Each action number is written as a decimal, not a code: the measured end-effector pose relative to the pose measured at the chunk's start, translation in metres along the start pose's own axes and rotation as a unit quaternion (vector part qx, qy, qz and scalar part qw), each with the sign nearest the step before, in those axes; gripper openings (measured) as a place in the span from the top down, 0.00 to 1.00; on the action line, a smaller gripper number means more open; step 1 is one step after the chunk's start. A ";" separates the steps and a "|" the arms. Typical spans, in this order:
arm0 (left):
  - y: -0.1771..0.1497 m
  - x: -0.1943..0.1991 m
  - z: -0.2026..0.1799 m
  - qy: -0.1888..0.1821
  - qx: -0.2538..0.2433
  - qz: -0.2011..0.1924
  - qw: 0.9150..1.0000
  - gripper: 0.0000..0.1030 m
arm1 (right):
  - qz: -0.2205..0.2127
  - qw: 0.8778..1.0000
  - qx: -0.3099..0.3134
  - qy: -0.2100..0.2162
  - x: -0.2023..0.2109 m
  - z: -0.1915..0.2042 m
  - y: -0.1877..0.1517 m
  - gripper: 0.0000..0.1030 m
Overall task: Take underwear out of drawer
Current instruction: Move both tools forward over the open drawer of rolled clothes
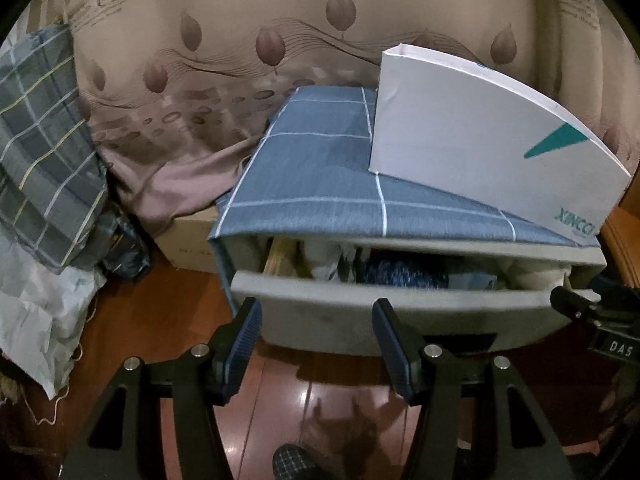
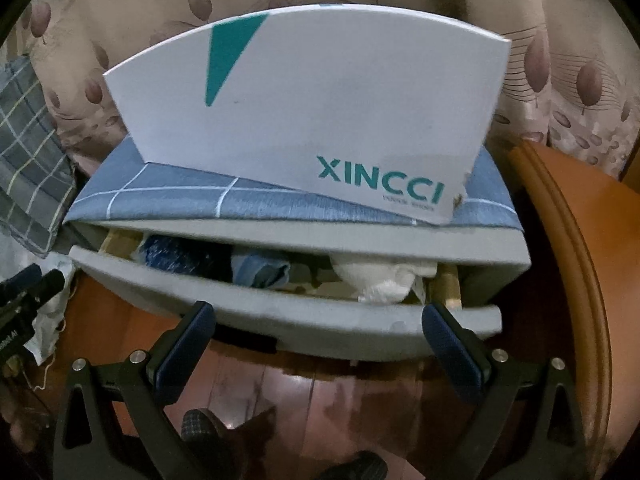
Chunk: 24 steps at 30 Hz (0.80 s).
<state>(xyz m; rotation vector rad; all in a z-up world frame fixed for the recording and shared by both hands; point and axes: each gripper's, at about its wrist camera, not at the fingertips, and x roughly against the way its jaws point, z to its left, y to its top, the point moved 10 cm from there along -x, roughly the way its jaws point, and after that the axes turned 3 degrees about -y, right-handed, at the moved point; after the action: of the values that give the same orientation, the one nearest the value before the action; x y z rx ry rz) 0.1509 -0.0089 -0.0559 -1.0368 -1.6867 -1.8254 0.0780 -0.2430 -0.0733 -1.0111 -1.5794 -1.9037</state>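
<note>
A grey plastic drawer stands partly pulled out of a low cabinet; it also shows in the right wrist view. Folded clothes lie inside: a dark blue piece, a light blue piece and a white piece. My left gripper is open and empty, just in front of the drawer's front. My right gripper is open and empty, also in front of the drawer; it shows at the right edge of the left wrist view.
A blue checked cloth covers the cabinet top, with a white XINCCI paper bag on it. A curtain hangs behind. A checked bundle and cardboard box stand left. Orange wooden furniture is right. The wooden floor lies below.
</note>
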 end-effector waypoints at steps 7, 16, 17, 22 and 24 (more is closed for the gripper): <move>0.017 -0.035 -0.008 0.004 -0.026 0.008 1.000 0.43 | 0.013 1.000 -0.002 -0.010 -0.026 -0.004 0.013 0.01; 0.019 -0.072 -0.013 -0.002 -0.042 0.030 0.999 0.43 | 0.025 1.000 -0.007 -0.009 -0.051 -0.003 0.010 0.01; 0.018 -0.077 -0.013 0.004 -0.045 0.035 0.998 0.43 | 0.026 1.000 -0.009 -0.009 -0.053 -0.003 0.011 0.01; 0.016 -0.093 -0.012 -0.008 -0.029 0.049 0.998 0.43 | 0.026 0.999 -0.016 -0.012 -0.060 -0.007 0.011 0.00; 0.016 -0.097 -0.012 -0.008 -0.033 0.055 0.998 0.43 | 0.029 0.999 -0.023 -0.007 -0.064 -0.009 0.011 0.00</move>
<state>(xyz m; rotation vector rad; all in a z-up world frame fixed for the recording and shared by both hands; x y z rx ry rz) 0.2203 -0.0386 -0.1200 -1.1499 -1.5565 -1.8171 0.1232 -0.2605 -0.1167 -1.0797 -1.5027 -1.9053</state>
